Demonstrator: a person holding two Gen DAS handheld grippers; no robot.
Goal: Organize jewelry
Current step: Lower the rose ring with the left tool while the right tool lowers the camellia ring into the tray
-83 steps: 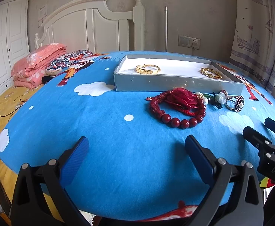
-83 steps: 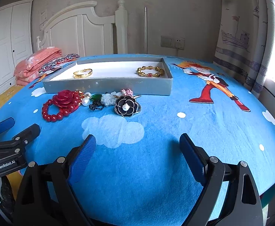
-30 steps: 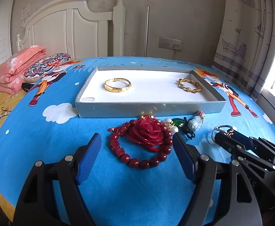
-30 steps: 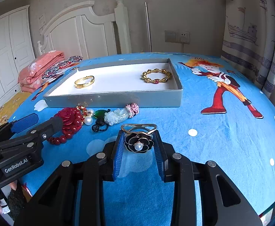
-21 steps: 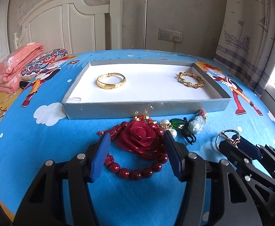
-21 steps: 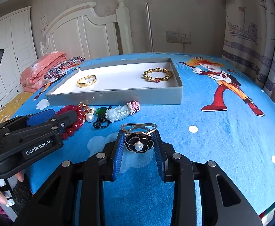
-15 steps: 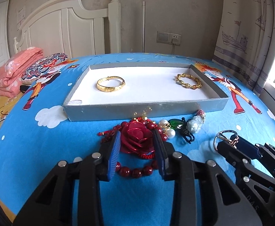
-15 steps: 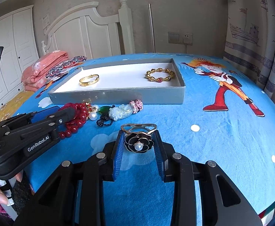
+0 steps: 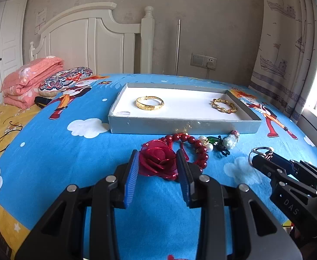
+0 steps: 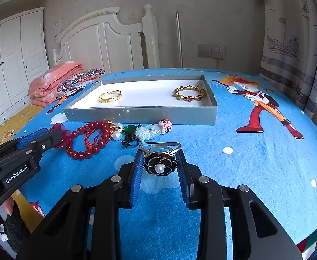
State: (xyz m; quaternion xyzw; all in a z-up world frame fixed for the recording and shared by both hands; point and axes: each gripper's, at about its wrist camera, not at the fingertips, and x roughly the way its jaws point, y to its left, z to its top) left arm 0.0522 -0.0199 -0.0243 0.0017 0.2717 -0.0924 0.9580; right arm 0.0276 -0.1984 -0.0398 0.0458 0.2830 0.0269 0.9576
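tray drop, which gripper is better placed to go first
Right, probably. The right gripper is shut on the black flower ring, a compact piece that trails nothing. The left gripper pinches the red rose, whose red bead bracelet lies on the bedspread beside the grey tray.

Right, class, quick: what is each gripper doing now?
Left gripper: shut on the red rose.
Right gripper: shut on the black flower ring.
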